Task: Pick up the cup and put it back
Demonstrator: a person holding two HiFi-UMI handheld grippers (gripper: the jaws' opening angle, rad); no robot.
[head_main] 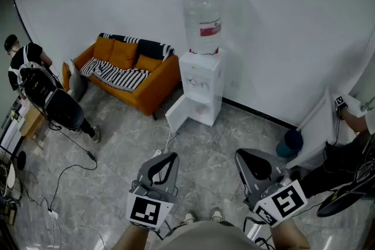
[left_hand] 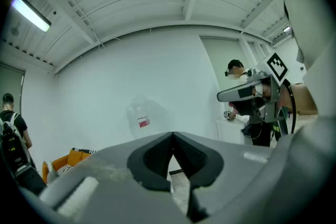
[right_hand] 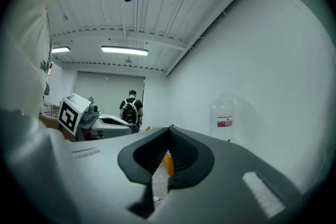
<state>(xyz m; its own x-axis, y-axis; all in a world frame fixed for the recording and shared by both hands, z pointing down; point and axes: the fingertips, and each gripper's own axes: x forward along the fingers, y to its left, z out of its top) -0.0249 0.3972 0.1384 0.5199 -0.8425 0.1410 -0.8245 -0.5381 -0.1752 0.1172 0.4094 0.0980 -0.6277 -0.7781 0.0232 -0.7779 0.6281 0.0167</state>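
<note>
1. Head view looks steeply down on a grey stone floor (head_main: 117, 149). The left tongs (head_main: 172, 156) and the right tongs (head_main: 239, 154) are held side by side low in the frame. Both point toward a white water dispenser (head_main: 202, 88) that stands against the wall with a clear bottle (head_main: 204, 23) on top.
2. Left gripper view shows the left tongs with their jaws pressed together at the tips and nothing between them.
3. Right gripper view shows the right tongs with their jaws together too, clamped on nothing.
4. A round dark-blue thing (head_main: 290, 142) stands on the floor at the foot of a white panel (head_main: 319, 123), just right of the right tongs. Whether it is the cup I cannot tell.
5. An orange sofa (head_main: 132, 70) with a striped blanket stands left of the dispenser.
6. A person in black (head_main: 26, 64) is at the far left.
</note>
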